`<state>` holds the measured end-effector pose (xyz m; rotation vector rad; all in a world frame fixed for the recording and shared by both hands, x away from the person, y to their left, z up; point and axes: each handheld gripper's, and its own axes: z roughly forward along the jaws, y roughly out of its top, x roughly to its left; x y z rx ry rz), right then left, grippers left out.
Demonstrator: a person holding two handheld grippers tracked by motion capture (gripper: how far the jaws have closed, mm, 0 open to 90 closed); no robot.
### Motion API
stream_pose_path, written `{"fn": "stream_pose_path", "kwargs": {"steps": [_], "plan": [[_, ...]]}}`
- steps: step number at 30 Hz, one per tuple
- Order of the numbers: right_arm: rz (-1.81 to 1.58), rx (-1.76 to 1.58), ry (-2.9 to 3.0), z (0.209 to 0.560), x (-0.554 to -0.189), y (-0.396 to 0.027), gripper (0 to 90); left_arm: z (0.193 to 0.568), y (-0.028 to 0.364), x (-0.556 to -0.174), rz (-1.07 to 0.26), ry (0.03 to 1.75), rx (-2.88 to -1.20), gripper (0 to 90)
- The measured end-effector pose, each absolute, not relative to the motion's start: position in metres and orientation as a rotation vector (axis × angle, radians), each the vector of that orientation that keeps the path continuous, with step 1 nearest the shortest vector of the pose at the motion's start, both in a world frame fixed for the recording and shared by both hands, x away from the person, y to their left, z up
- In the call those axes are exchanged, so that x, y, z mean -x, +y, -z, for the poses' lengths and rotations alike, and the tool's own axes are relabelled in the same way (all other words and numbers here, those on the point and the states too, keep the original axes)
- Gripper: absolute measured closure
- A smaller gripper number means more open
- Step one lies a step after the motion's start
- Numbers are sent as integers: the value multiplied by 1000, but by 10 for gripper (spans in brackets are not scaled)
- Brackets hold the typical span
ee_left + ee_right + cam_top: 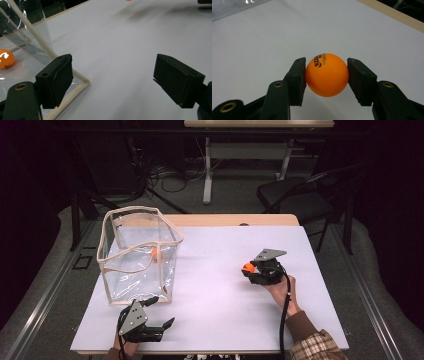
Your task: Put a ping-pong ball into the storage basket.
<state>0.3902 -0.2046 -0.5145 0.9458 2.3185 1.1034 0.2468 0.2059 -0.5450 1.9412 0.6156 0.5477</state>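
A: Status of right tool point(327, 75)?

B: Closed on the orange ball point(327, 74). Both pads contact the ball at opposite sides, approx. at its widest part. In the high view the right tool point(251, 268) sits over the right half of the desk point(215, 285), ball at its tip, pointing toward the bag.

A: Ball orientation, long axis?

B: N/A, it's a sphere, no long axis. Ref. mark: black printed logo faces up and left in the right gripper view, near the left pad.

A: Left tool point(112, 80)?

B: Open, nothing between the pads. It sits at the desk's near-left edge, just beside the near corner of the clear bag point(139, 254).

A: Bag details?

B: Upright, mouth open to the top, cream trim. A second orange ball point(154, 253) lies inside, on the bottom.
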Motion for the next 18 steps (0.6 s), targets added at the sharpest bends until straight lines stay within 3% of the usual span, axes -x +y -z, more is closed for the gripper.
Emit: {"fn": "stream_pose_path", "kwargs": {"steps": [18], "plan": [[-1153,-904,2311,507,-384,-198,506,545,205,-247,-547,615,-1940,159]]}}
